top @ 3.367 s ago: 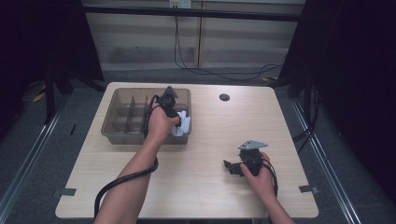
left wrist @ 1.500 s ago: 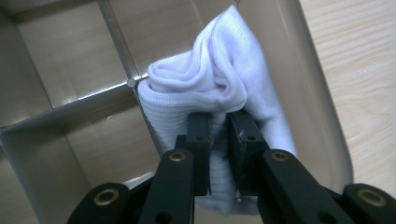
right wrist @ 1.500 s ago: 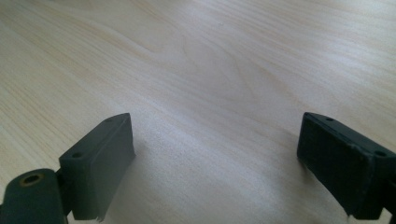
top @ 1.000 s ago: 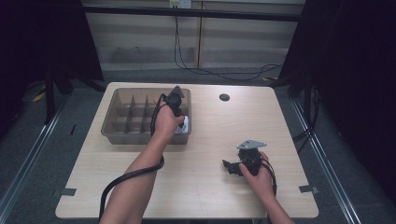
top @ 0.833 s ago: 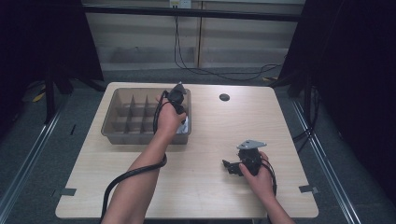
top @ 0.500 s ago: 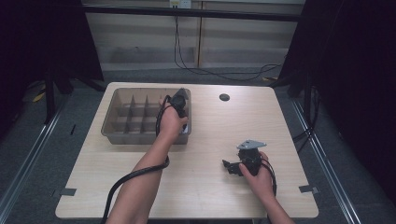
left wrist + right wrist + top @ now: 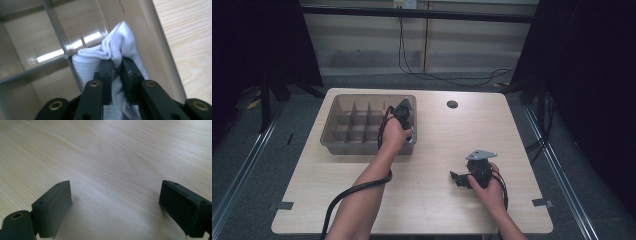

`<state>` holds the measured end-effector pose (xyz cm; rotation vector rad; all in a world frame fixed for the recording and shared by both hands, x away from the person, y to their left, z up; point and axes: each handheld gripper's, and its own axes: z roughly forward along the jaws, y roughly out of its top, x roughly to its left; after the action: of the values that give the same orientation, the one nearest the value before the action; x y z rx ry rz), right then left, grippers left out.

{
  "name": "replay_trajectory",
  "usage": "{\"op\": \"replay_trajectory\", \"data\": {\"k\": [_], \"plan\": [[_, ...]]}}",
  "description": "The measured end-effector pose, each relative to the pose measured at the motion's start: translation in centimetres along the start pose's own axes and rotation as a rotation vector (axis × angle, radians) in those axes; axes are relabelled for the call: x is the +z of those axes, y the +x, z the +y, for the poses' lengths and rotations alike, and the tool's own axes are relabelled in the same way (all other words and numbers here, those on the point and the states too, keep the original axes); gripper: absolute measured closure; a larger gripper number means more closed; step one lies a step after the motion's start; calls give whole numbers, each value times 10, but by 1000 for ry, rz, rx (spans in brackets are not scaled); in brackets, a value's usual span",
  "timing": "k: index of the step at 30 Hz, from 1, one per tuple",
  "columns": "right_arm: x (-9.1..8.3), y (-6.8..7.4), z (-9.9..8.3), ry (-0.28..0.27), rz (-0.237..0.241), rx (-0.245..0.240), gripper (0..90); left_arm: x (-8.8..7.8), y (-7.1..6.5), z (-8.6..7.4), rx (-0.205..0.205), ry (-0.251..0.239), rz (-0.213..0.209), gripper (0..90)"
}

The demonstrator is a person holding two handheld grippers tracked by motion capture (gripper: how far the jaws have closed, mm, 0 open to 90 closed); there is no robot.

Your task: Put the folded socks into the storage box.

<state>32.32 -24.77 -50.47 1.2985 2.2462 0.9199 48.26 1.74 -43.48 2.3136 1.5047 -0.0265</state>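
left gripper (image 7: 116, 68): my jaws are nearly closed and have just eased open a bit, with a fold of the white cloth (image 7: 110, 53) between them

cloth: bunched ahead of my jaws in a corner compartment of the divided bin (image 7: 343, 145), against the divider and outer wall

right gripper (image 7: 115, 202): jaws wide apart, nothing in them, bare desk (image 7: 107, 157) below

progress: I'd say the cloth's basically in, 1 step left, let go and pull out

Curtained lab rig (bare table (image 7: 422, 200))
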Motion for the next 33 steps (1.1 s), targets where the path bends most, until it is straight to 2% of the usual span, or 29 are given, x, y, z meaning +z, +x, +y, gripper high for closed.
{"op": "replay_trajectory", "data": {"k": [1, 4, 9, 17, 21, 33], "plan": [[0, 0, 0, 0, 0, 0, 105, -4, 1, 0, 16, 0, 3, 737], [0, 0, 0, 0, 0, -1, 105, -12, 2, -2, 14, -14, 1, 692], [0, 0, 0, 0, 0, -1, 105, -22, 3, -5, 17, -8, 1, 668], [0, 0, 0, 1, 0, 0, 105, -40, 4, -11, 32, -48, -1, 609], [0, 0, 0, -2, 2, -2, 105, -44, 1, -13, 46, -57, -17, 549], [1, 0, 0, -2, 2, -3, 105, -55, -9, -16, 82, -89, -31, 421]]}}
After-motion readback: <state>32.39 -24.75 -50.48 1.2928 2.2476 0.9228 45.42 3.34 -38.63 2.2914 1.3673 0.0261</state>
